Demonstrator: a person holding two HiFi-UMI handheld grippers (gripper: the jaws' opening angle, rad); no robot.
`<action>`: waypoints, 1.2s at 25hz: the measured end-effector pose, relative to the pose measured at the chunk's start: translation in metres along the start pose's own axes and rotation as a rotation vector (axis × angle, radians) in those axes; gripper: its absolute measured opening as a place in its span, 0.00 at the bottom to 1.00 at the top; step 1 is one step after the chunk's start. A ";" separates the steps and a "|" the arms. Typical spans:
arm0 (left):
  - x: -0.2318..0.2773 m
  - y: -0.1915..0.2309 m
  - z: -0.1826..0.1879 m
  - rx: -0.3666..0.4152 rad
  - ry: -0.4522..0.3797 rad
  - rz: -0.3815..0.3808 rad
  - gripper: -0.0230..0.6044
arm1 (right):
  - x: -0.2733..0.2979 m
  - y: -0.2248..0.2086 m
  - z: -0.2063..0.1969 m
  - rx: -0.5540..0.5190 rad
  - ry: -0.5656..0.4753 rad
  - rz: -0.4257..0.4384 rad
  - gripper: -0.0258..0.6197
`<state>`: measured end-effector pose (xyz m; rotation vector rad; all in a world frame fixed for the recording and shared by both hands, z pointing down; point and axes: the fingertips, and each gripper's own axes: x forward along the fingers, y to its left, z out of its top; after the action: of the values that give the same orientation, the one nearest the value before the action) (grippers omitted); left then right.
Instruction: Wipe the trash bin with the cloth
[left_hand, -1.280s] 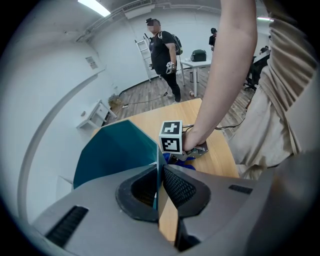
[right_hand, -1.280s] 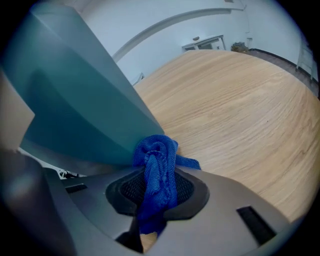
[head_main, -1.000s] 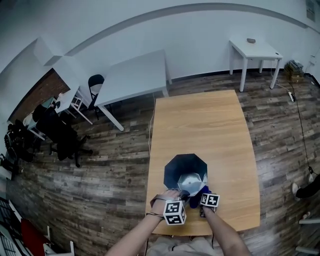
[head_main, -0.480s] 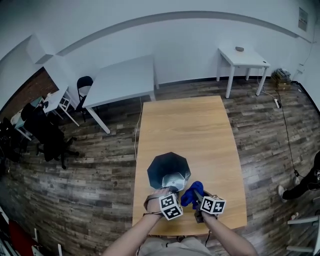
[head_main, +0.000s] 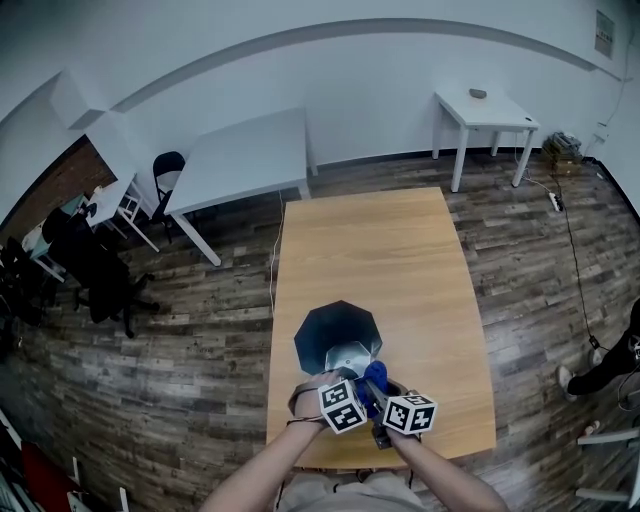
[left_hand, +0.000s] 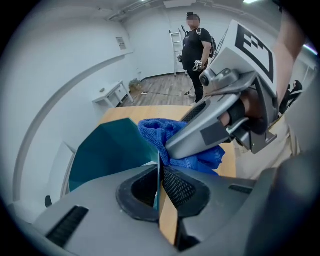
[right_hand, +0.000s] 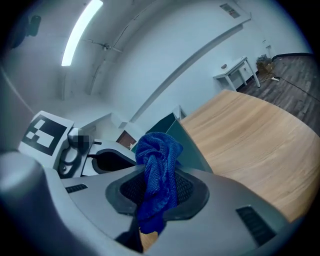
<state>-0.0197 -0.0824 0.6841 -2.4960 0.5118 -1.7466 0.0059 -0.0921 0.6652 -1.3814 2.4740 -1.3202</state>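
A dark teal trash bin (head_main: 338, 338) stands open-topped on the wooden table (head_main: 370, 250), near its front edge. My left gripper (head_main: 350, 380) is at the bin's near rim. In the left gripper view its jaws (left_hand: 159, 172) pinch the thin bin wall (left_hand: 110, 150) and have just closed a little tighter on it. My right gripper (head_main: 378, 388) sits just to the right of the left one, shut on a bunched blue cloth (head_main: 376, 374). In the right gripper view the cloth (right_hand: 157, 170) sticks up between the pads, with the bin (right_hand: 186, 142) just beyond.
A long white table (head_main: 245, 155) and a small white table (head_main: 482, 108) stand by the far wall. Black chairs (head_main: 100, 265) are at the left. A person (left_hand: 196, 47) stands far off on the wood floor. The table's front edge runs right below my hands.
My right gripper has come up with the blue cloth and moved in towards the bin's near rim, close beside the left gripper. The left gripper has stayed on the rim.
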 end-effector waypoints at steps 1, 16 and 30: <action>0.000 -0.001 0.001 0.000 0.001 -0.004 0.09 | 0.001 -0.002 -0.002 0.006 0.002 -0.005 0.18; 0.001 -0.002 -0.002 0.039 -0.003 -0.043 0.08 | 0.037 -0.044 -0.054 0.045 0.119 -0.061 0.17; 0.001 0.002 -0.005 0.033 -0.001 -0.077 0.08 | 0.081 -0.102 -0.101 0.017 0.264 -0.168 0.17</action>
<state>-0.0244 -0.0838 0.6862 -2.5258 0.3880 -1.7647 -0.0121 -0.1086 0.8280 -1.5324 2.5423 -1.6545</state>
